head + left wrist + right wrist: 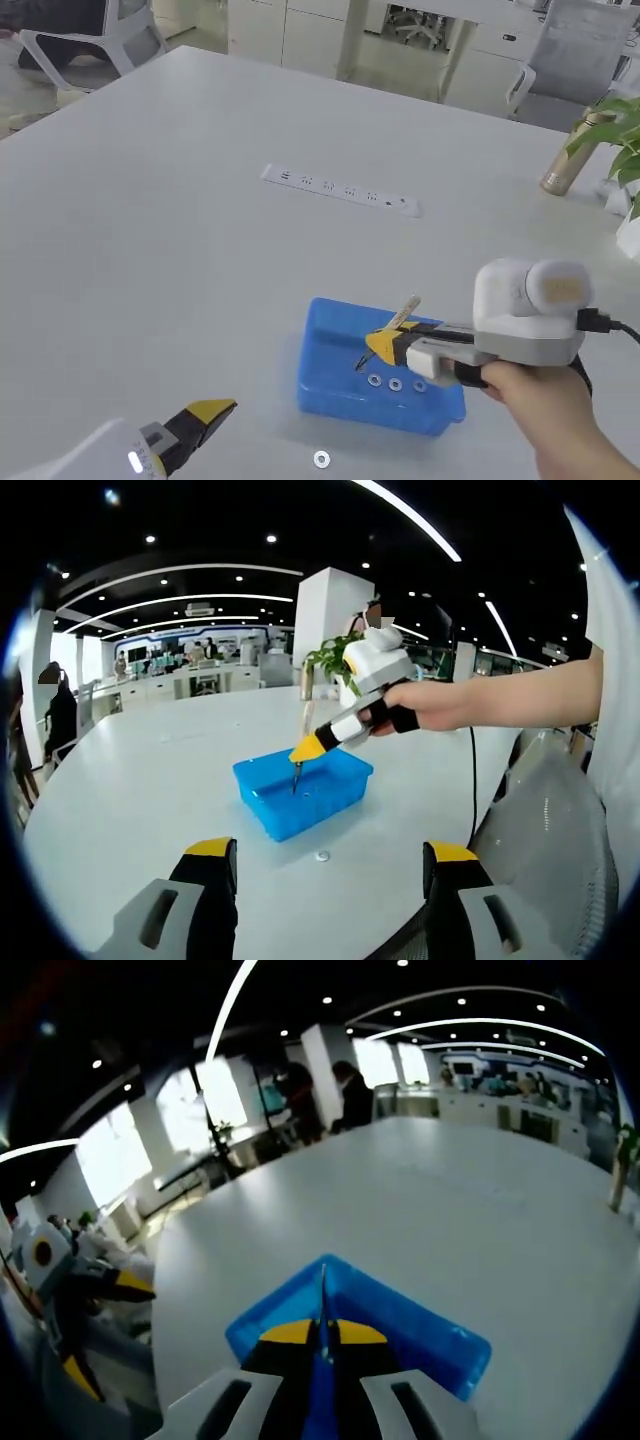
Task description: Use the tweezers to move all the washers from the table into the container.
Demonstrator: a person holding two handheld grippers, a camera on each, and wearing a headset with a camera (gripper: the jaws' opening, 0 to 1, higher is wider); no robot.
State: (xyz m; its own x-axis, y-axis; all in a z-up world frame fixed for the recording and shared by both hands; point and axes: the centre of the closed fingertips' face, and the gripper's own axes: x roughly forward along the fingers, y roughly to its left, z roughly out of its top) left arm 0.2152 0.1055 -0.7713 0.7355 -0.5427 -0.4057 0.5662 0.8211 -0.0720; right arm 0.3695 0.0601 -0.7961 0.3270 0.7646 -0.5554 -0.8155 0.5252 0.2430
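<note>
At the desk's near edge we find the left gripper, jaws spread wide and holding nothing. Just right of it, one loose washer, a small silver ring, lies flat on the desk between the near edge and the blue container, apart from its wall. The container is a shallow rectangular tray with three washers in a row on its floor. The right gripper is clamped on the tweezers, whose tips point down into the container beside that row. We cannot tell whether they touch anything. Beyond lies wide bare desk up to a white power strip. A gold bottle and a plant stand by the far right edge.
</note>
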